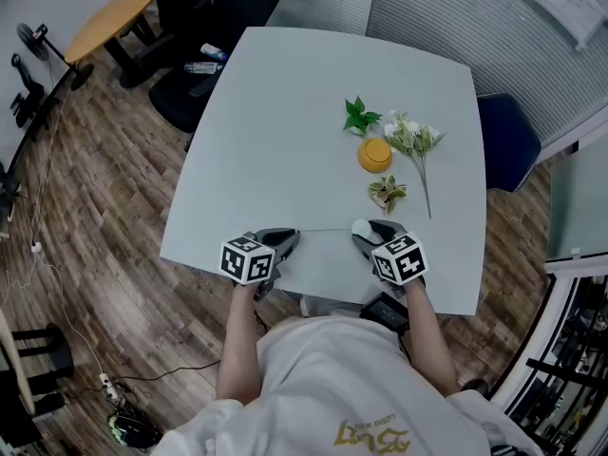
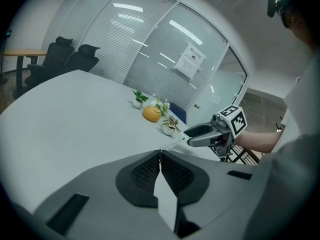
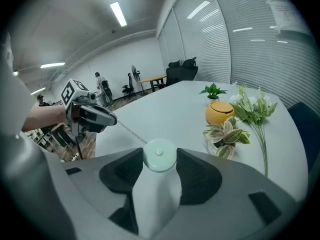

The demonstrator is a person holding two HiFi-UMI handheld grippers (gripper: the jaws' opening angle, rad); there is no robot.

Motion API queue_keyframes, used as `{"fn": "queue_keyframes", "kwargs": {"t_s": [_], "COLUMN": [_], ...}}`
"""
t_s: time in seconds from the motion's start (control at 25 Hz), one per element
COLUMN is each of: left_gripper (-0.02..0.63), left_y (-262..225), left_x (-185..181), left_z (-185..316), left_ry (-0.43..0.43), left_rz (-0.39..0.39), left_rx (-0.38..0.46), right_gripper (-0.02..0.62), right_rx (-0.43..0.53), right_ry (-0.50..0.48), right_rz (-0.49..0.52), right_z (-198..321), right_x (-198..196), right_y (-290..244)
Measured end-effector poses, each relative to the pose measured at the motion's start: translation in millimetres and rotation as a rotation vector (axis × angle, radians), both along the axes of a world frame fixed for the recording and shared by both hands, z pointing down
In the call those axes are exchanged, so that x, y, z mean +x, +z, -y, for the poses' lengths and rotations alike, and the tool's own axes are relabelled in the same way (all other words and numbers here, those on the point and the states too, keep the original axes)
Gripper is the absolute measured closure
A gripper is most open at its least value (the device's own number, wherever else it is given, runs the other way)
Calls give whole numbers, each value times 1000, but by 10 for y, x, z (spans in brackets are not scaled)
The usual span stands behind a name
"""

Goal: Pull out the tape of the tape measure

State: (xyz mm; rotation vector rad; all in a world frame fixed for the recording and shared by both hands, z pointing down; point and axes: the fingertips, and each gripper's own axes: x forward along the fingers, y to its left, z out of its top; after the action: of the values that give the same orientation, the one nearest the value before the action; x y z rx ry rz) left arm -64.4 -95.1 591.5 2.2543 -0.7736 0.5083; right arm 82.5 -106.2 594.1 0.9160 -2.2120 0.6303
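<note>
Pale grey table (image 1: 285, 112) on wood-plank floor (image 1: 95, 207); black office chairs (image 1: 204, 8) far left, blinds (image 1: 446, 27) along far wall. Clear only in right gripper view: round pale-green tape measure (image 3: 159, 156) grasped between right gripper's (image 1: 367, 233) wide-set jaws, close to table's near edge. Left gripper (image 1: 288, 239) clenched on tape (image 1: 323, 230) end. Tape drawn out straight, long axis left-right, pointing left from case.

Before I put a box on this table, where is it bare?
Bare: the table, left half, far edge to left gripper. Crowded: right of centre, plants, pot, flowers. Near edge: tape stretched from left gripper to right gripper.
</note>
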Motion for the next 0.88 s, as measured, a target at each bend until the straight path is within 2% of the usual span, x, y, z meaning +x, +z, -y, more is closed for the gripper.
{"fn": "queue_keyframes", "kwargs": {"t_s": [0.88], "left_gripper": [594], "left_y": [79], "left_x": [-87], "left_z": [57], "left_ry": [-19], "left_rz": [12], "left_rx": [-21], "right_gripper": [370], "right_rx": [-39], "right_ry": [17], "right_rz": [-22], "right_z": [34], "right_x": [33], "right_y": [85]}}
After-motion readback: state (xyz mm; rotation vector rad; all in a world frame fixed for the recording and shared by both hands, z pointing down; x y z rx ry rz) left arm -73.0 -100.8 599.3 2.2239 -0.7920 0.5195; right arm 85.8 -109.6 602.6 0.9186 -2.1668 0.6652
